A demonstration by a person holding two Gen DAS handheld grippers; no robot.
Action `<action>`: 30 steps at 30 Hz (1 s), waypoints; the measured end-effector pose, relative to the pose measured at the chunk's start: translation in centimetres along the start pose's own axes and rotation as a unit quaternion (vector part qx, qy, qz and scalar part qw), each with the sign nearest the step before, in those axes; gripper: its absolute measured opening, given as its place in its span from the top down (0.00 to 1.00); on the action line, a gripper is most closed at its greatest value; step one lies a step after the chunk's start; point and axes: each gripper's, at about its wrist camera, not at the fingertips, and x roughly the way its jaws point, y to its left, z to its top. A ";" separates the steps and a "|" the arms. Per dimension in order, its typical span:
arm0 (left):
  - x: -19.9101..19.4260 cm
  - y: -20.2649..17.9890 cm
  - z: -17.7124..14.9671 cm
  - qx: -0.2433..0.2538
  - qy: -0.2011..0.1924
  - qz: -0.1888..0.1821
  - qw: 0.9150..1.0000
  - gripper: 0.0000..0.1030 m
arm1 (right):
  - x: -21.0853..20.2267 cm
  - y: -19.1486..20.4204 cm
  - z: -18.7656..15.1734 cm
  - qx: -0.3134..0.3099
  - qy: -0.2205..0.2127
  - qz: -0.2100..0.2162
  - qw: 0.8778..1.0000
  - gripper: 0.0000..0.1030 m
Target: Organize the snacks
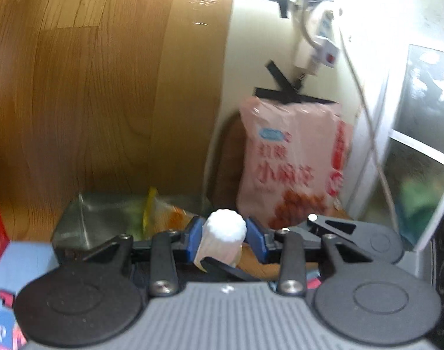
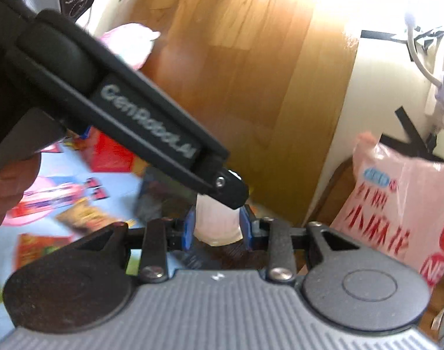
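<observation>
Snack cup (image 1: 222, 239) (pale, with a white ridged lid) sits lower centre of the left view, clamped between the left gripper (image 1: 225, 240) pads; the right gripper (image 2: 216, 230) also pinches it. Pink snack bag (image 1: 292, 163) stands centre right.

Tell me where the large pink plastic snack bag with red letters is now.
The large pink plastic snack bag stands upright at right of centre in the left wrist view, against the cream wall, under black tape strips.
</observation>
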 end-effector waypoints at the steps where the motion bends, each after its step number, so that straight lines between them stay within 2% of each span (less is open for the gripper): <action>1: 0.7 0.2 0.3 -0.001 -0.003 0.005 1.000 0.67 | 0.9 -0.2 -0.1 -0.005 -0.005 -0.006 1.000 0.65; 4: 2.8 0.8 0.6 -0.009 -0.002 0.021 1.000 0.64 | 3.4 -0.6 -0.3 -0.016 -0.006 -0.020 1.000 0.64; 9: 4.4 1.8 0.0 -0.022 0.029 0.030 0.999 0.62 | 5.8 -1.0 -1.3 0.000 0.009 -0.033 0.999 0.62; 12: 2.5 3.4 -0.7 -0.056 0.029 0.024 0.998 0.61 | 4.6 -1.3 -1.5 0.010 0.000 -0.027 1.000 0.56; 16: -2.5 6.6 -2.0 -0.097 0.019 0.023 0.995 0.59 | 2.2 -1.4 -1.3 0.040 -0.004 -0.014 0.999 0.56; 19: -6.6 9.9 -3.6 -0.132 0.012 0.063 0.989 0.55 | 0.8 -1.3 -1.3 0.099 0.007 0.027 0.995 0.56; 22: -10.6 13.3 -6.0 -0.181 0.009 0.109 0.977 0.55 | 0.1 -0.4 -1.7 0.142 0.034 0.071 0.987 0.56; 24: -12.4 14.7 -7.9 -0.201 0.020 0.143 0.969 0.55 | -0.3 0.5 -2.2 0.161 0.052 0.090 0.982 0.56; 27: -13.5 15.1 -10.4 -0.194 0.034 0.180 0.964 0.55 | -0.6 2.1 -2.6 0.165 0.073 0.101 0.978 0.55; 30: -13.4 14.6 -11.8 -0.181 0.039 0.186 0.965 0.55 | -0.9 3.2 -3.4 0.177 0.100 0.103 0.974 0.55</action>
